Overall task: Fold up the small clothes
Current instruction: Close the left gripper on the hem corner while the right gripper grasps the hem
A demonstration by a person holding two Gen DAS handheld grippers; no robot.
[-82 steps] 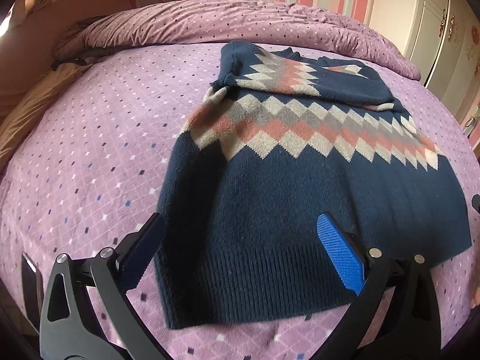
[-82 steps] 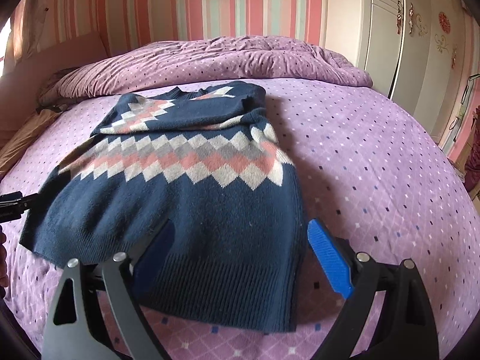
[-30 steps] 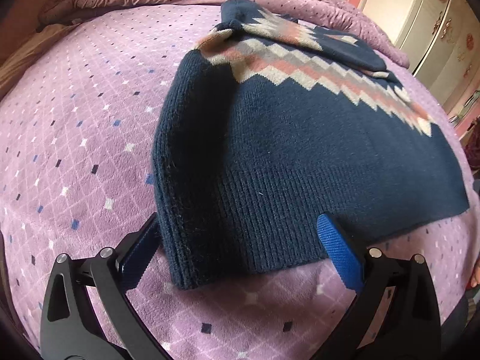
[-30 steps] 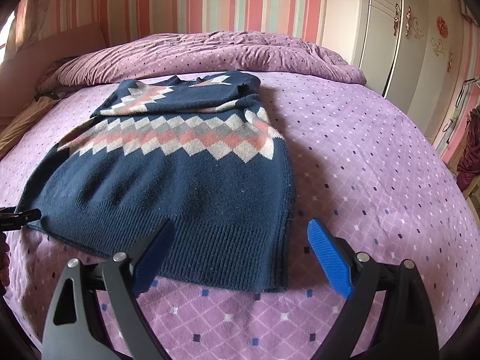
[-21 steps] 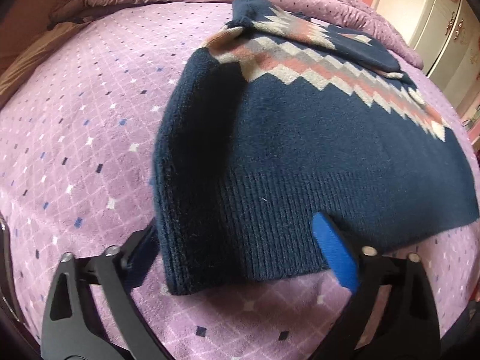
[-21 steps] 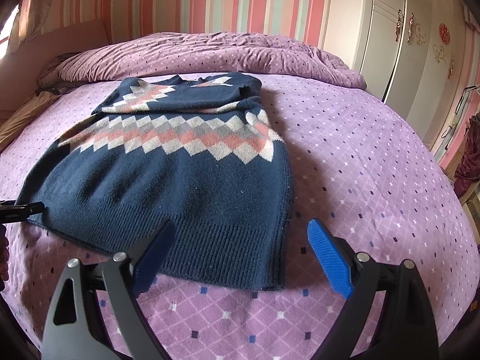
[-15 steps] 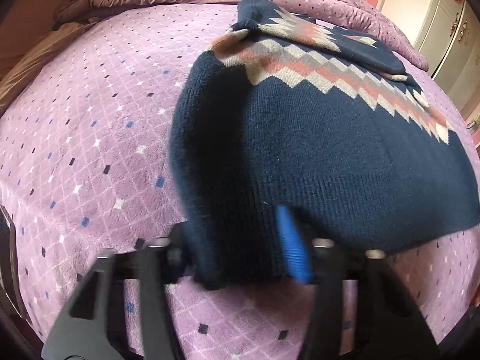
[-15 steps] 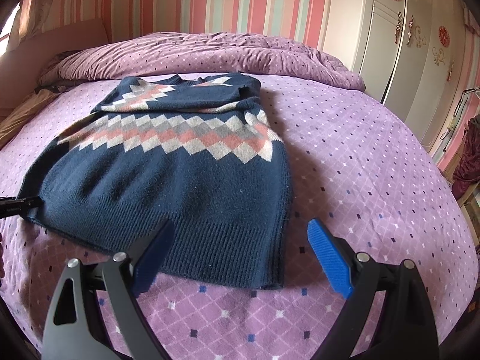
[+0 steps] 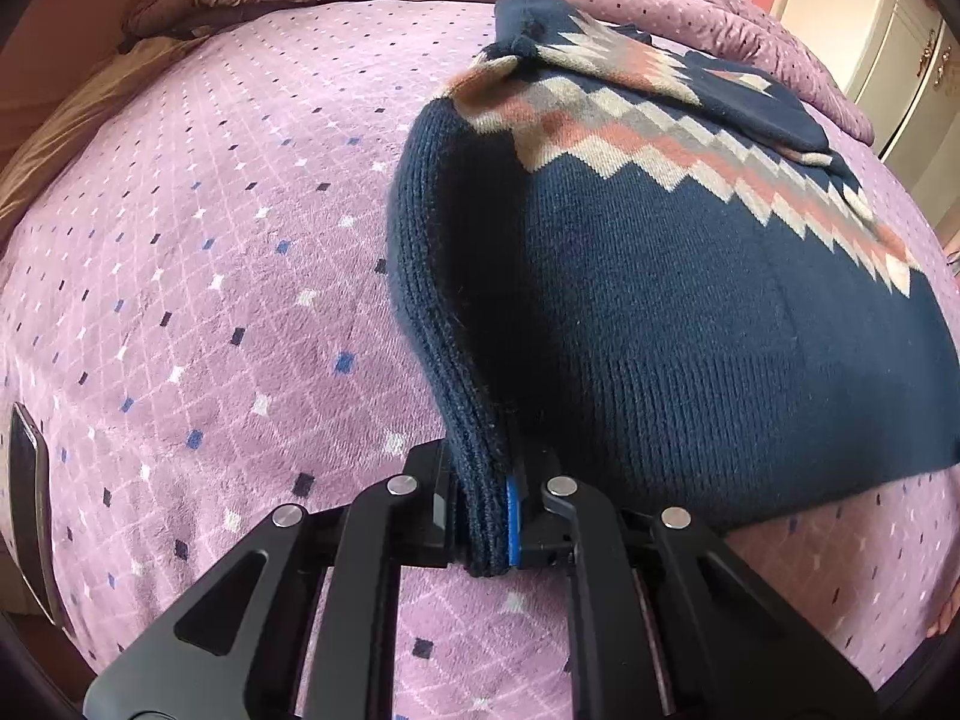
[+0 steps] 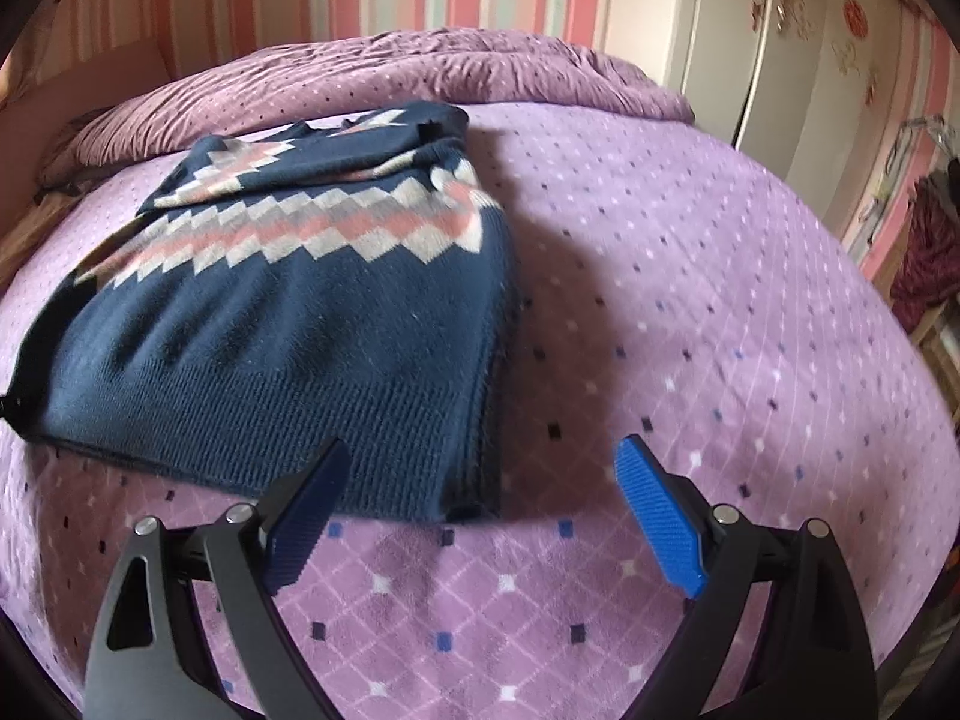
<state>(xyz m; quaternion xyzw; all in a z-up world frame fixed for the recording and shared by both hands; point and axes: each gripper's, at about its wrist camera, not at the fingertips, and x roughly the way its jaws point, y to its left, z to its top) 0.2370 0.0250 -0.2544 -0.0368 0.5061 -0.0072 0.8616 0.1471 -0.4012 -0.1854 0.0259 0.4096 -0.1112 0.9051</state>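
Observation:
A navy knitted sweater [image 9: 690, 312] with a pink, grey and cream zigzag band lies on the purple bed, its sleeves folded in across the chest. My left gripper [image 9: 485, 516] is shut on the sweater's near left hem corner, the knit bunched between its pads. In the right wrist view the sweater [image 10: 288, 324] lies flat. My right gripper [image 10: 480, 516] stands open just in front of the near right hem corner, with only bedspread between its blue pads [image 10: 660, 522]. A dark tip of the left gripper shows at that view's left edge.
The purple diamond-patterned bedspread [image 10: 690, 312] stretches to the right of the sweater. A rumpled purple duvet [image 10: 420, 72] is heaped at the head of the bed. White wardrobe doors [image 10: 780, 48] and a striped wall stand beyond. A tan cover [image 9: 78, 120] lies at the far left.
My left gripper's jaws closed onto the sweater's left hem corner, pinching the knit. My right gripper came lower and nearer to the right hem corner, still open.

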